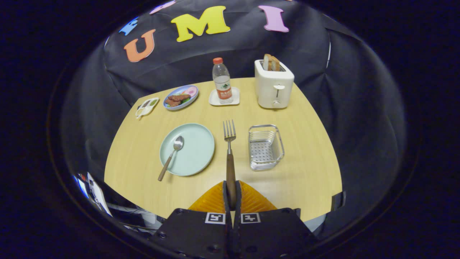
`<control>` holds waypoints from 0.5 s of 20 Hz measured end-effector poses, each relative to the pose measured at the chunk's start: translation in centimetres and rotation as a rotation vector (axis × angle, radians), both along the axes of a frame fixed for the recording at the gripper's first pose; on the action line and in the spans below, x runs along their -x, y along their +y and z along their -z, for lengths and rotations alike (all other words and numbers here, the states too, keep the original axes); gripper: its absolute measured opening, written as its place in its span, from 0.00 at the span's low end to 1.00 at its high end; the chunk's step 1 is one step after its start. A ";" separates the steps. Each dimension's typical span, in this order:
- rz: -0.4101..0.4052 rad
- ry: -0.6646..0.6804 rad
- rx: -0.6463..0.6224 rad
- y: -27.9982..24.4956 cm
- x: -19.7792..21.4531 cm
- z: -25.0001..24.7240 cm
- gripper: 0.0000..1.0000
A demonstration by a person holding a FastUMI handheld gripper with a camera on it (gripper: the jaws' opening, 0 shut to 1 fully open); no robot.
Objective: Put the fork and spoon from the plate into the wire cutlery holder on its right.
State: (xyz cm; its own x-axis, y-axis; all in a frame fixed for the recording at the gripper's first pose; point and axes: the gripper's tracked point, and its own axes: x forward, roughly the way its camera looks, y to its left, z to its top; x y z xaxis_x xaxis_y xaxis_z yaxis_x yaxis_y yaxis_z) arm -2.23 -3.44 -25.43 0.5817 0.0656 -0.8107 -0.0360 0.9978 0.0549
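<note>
My gripper [231,196] is shut on the brown wooden handle of the fork [229,144], which points straight ahead with its metal tines up and away from me. It hangs above the wooden table, between the pale green plate [196,151] on the left and the wire cutlery holder [265,146] on the right. The spoon [171,155], also with a brown handle, lies on the plate with its bowl toward the far side and its handle sticking out over the near rim. The holder stands with nothing in it.
At the back of the round table [305,172] stand a white toaster [274,86] with bread, a water bottle [222,81] on a white coaster, a blue plate of food [180,97] and a small white dish [146,107]. The table edge lies close below the fingers.
</note>
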 end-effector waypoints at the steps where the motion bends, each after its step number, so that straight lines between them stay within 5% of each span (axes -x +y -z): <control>1: 0.005 0.018 -0.003 -1.0 0.2 -0.5 0.01; 10: -0.039 0.244 0.033 -5.4 0.5 -1.9 0.01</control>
